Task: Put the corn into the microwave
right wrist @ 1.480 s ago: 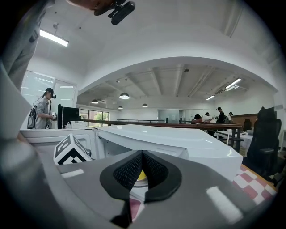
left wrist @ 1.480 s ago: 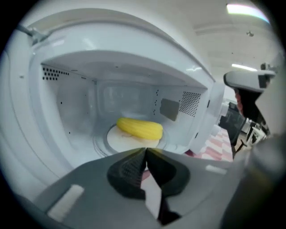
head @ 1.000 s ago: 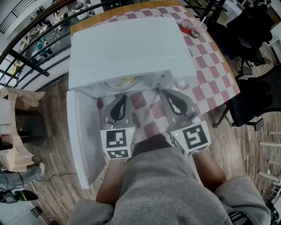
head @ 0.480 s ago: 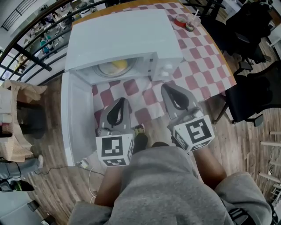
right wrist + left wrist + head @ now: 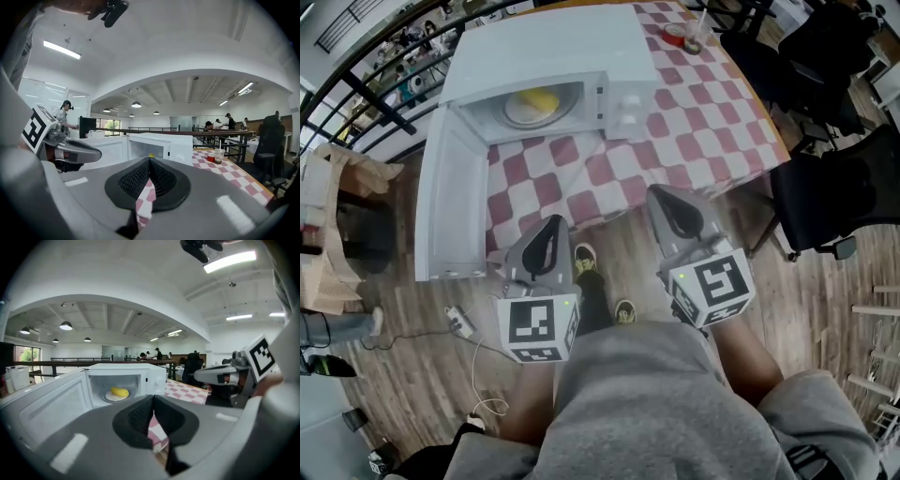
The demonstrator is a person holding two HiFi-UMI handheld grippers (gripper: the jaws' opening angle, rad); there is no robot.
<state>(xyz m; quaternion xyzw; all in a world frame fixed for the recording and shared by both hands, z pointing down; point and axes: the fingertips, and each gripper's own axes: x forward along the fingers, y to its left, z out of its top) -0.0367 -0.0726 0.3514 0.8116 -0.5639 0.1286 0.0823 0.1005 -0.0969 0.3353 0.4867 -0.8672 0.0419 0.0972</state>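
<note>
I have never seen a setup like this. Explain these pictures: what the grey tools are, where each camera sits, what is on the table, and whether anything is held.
A person holds a two-jaw gripper in each hand; the cubes with square markers belong to them. The top-down picture comes from a camera on the person's head and shows the left gripper and right gripper from above. The other two pictures come from cameras riding on each gripper, looking along its jaws. On the checked table stands a white microwave, its door swung open, with the yellow corn inside on a plate. A cup stands at the far corner. Both grippers are shut and hold nothing.
</note>
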